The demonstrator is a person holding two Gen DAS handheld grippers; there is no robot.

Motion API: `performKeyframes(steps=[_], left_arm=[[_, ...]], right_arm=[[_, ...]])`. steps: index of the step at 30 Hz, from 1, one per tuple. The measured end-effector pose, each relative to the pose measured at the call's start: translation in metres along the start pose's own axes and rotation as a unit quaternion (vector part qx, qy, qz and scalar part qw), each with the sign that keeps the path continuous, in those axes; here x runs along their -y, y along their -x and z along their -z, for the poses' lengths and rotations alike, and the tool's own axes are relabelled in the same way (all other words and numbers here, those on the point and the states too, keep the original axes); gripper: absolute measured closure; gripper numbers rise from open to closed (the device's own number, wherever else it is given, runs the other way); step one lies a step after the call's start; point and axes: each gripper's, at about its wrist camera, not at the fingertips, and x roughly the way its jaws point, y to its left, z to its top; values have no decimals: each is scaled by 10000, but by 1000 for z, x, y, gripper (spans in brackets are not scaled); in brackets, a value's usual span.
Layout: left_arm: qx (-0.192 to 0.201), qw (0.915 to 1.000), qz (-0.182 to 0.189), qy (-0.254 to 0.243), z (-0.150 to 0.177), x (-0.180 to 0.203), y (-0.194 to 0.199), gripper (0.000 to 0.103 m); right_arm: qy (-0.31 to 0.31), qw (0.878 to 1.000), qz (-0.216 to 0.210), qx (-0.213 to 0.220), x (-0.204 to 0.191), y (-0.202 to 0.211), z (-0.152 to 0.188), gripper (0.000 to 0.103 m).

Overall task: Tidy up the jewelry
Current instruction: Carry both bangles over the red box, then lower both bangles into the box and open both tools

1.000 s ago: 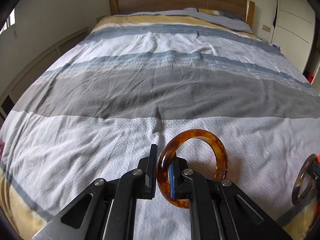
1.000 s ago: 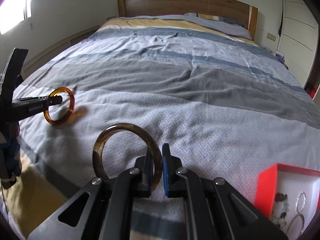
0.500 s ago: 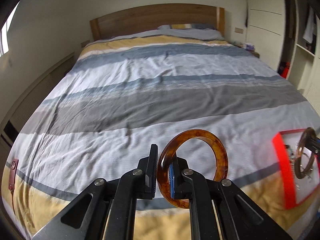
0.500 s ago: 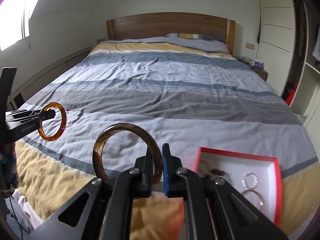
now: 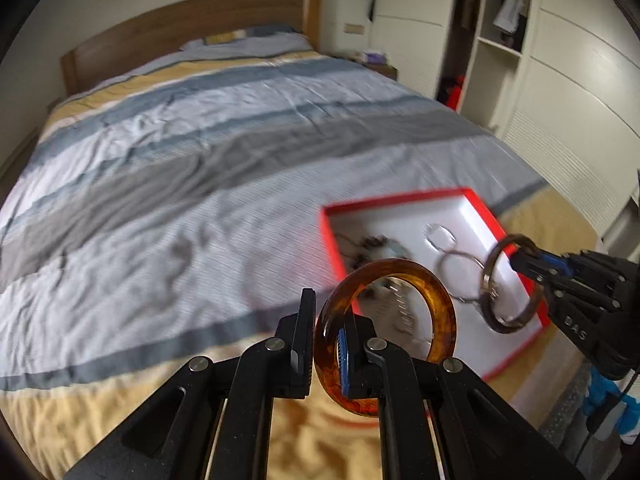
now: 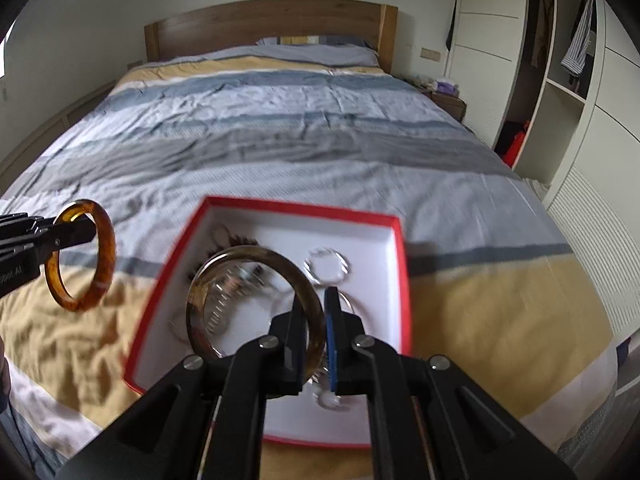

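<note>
You're over the foot of a wide bed [image 6: 280,152], its quilt striped in grey, blue, white and a mustard-yellow band nearest you, creased and rumpled. A wooden headboard [image 6: 272,24] stands at the far wall with pillows against it. To your right runs a pale wardrobe [image 6: 592,128] with an open section, clothes hanging inside, and a small bedside table [image 6: 448,100] sits in the corner next to it.

On the quilt near the foot lies a red-edged box [image 6: 402,264] with a white floor. Inside you've got a few thin silvery rings [image 6: 326,270] and some darker pieces on its left side, too blurred to name.

Your left gripper [image 5: 326,344] is pinching an amber tortoiseshell bangle [image 5: 436,292] by its lower left rim, the ring standing upright. From its own camera the bangle overlaps the box's near left corner; from the right camera it hangs over the quilt, left of the box and apart from it.

Your right gripper [image 6: 314,340] is clamped on a darker brown bangle [image 6: 240,254], also upright, and that one sits directly over the box's interior, covering the dark pieces and part of the rings. The two bangles are well apart, not touching.
</note>
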Motion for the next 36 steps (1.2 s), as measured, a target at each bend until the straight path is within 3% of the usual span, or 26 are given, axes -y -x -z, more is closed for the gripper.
performKeyframes(steps=[7,12,32,36], left_arm=[[-380,9985,130,-376,14,43,-37,93],[-576,9972,27,-470,23,47,-59,93],[-868,9919,-298,-873,30,61,-75,91],[-897,9916,-234,-898,29,65,-72,84]], right_arm=[[-26,9996,43,-274,17,-24,20,96],[71,9991,45,-413,23,-36,27,96],[464,9967,232,-617,19,-45,32,91],[505,9963,207,-657,17,-42,32,88]])
